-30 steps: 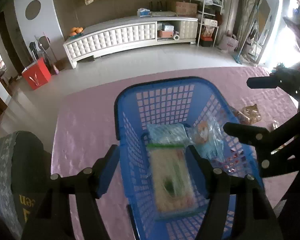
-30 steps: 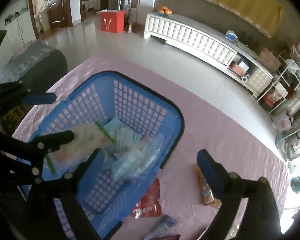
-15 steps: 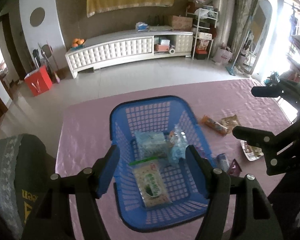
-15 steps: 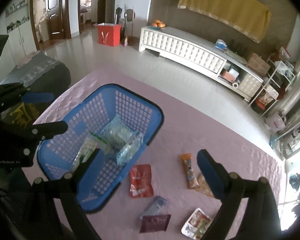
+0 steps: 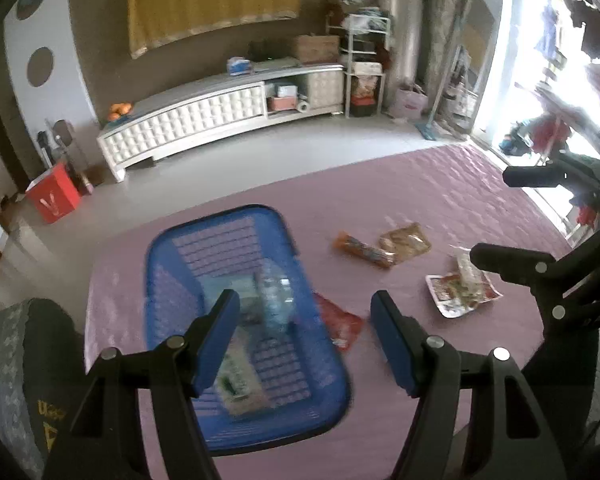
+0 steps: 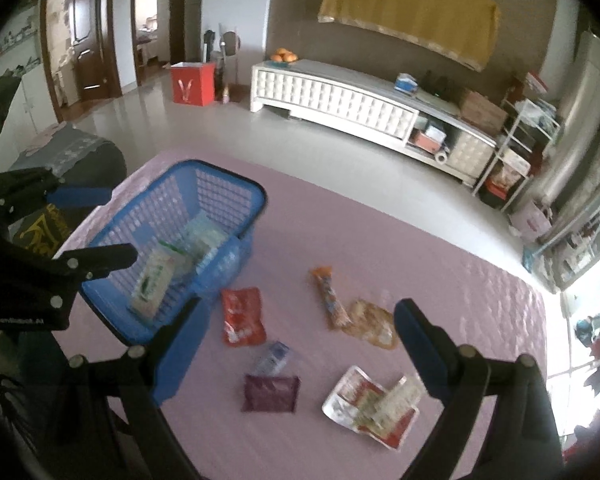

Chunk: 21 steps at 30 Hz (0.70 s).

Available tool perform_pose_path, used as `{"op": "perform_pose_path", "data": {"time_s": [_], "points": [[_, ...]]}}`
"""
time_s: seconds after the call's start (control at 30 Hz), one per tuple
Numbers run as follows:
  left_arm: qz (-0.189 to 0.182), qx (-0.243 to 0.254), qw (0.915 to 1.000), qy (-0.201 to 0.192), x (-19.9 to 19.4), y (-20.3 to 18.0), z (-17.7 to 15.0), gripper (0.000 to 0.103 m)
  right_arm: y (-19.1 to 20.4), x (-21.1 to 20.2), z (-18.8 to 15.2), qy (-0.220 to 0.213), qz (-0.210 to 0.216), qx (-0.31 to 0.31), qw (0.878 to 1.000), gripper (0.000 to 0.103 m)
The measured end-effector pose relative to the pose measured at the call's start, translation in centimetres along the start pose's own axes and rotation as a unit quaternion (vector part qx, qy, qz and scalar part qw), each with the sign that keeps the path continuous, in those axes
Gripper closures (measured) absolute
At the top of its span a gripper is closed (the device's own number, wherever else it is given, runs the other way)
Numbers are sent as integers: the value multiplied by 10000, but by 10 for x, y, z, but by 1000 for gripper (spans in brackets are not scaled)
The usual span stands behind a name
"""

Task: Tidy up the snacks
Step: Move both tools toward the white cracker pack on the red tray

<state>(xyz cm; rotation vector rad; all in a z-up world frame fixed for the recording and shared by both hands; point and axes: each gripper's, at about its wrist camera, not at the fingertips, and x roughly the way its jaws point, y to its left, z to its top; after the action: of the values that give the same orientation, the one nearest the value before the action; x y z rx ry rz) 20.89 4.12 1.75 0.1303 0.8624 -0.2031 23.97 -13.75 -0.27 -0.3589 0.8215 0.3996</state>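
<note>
Both grippers hang above the table, angled down at it, and neither has anything in its grasp. The left gripper (image 5: 304,312) stands with its blue pads parted over the near right side of the blue basket (image 5: 172,248), with only air between the fingers; the right gripper (image 6: 296,320) is spread wide over the loose snacks, also empty-handed. The basket sits on the pink tablecloth (image 6: 380,232) toward its left end, and inside lie a pale packet with green print (image 6: 152,280) and a couple of clear, bluish bags (image 6: 204,236) behind it (motion blur makes the labels unreadable). Just beside the basket's right wall lies a red pouch (image 6: 242,316). Further right, an orange stick-shaped pack (image 6: 330,296) touches a tan bag (image 6: 370,320). Nearer the right gripper, a small blue-and-white sachet (image 6: 274,358) rests just above a dark purple packet (image 6: 270,394), and to their right sits a white tray-like pack with red print (image 6: 370,406). Beyond the table edge, a long white cabinet (image 5: 204,120) runs along the far wall.
</note>
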Motion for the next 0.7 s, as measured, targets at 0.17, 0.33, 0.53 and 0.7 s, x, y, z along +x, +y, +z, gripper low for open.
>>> {"op": "perform_pose_path", "data": {"time_s": [0.17,0.33,0.53,0.7], "points": [[-219,235,9994,105,20,-41,3,37,-29,-3,-23,85,-78,277,9995,7],[-371,368,9985,170,37,-73,5,23,-58,0,-48,235,-166,527,9982,7],[-534,473,9969,332,62,-108,7,23,-87,10,-74,426,-164,850,9953,7],[-596,458,9958,528,87,-129,6,23,-103,26,-96,628,-152,1066,9922,7]]}}
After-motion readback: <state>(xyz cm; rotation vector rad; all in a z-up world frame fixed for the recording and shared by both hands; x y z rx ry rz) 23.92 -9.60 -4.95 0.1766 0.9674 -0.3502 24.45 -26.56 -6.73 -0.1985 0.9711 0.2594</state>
